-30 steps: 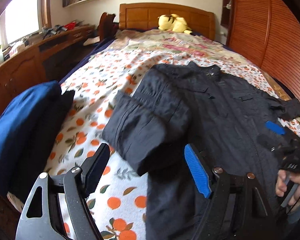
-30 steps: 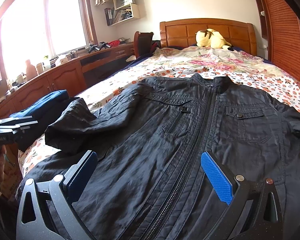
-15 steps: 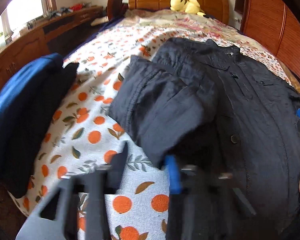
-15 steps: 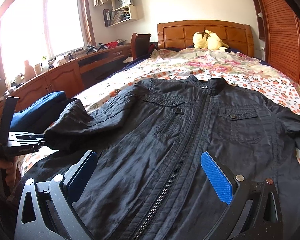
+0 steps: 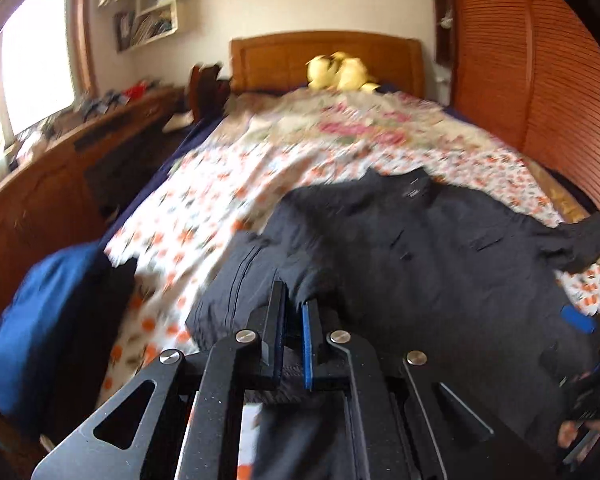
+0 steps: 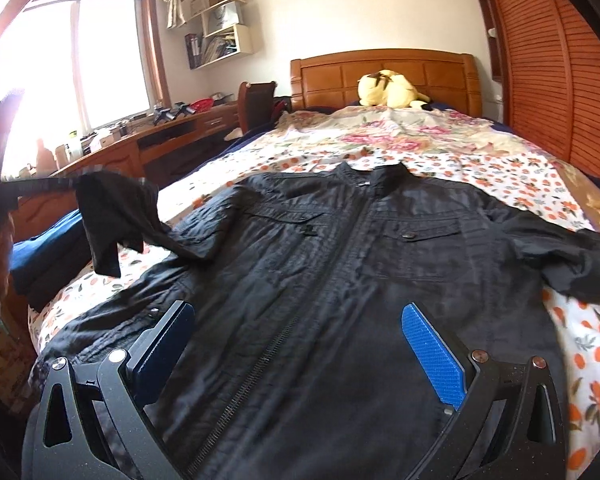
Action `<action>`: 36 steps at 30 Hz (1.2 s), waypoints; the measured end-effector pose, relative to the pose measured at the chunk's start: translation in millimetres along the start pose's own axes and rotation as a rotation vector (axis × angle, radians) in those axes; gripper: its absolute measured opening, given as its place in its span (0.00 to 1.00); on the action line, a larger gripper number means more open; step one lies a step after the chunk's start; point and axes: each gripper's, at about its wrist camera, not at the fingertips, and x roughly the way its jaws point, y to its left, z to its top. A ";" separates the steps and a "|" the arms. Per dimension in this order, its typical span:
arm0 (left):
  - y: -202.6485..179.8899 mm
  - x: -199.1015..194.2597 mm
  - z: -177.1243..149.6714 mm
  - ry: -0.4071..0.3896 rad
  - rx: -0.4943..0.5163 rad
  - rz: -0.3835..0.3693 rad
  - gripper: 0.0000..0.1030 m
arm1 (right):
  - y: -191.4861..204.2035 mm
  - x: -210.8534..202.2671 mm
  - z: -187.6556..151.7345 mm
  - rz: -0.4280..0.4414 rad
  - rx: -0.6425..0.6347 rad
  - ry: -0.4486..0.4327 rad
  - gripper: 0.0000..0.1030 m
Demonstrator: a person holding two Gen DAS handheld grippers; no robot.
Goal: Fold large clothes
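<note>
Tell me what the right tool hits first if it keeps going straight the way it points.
Most likely the black jacket itself. The right tool is open, its fingers straddling the zipper over the lower front panel, aimed up the body towards the collar. Depth is unclear, so it may skim the cloth before catching it.

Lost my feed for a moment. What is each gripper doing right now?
Left gripper: shut on the jacket sleeve, holding it lifted above the bed.
Right gripper: open, holding nothing, over the black jacket.
</note>
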 end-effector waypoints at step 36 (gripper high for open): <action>-10.9 -28.5 -83.0 -0.045 0.021 -0.140 0.70 | 41.4 -24.5 -8.0 -0.025 -0.085 0.066 1.00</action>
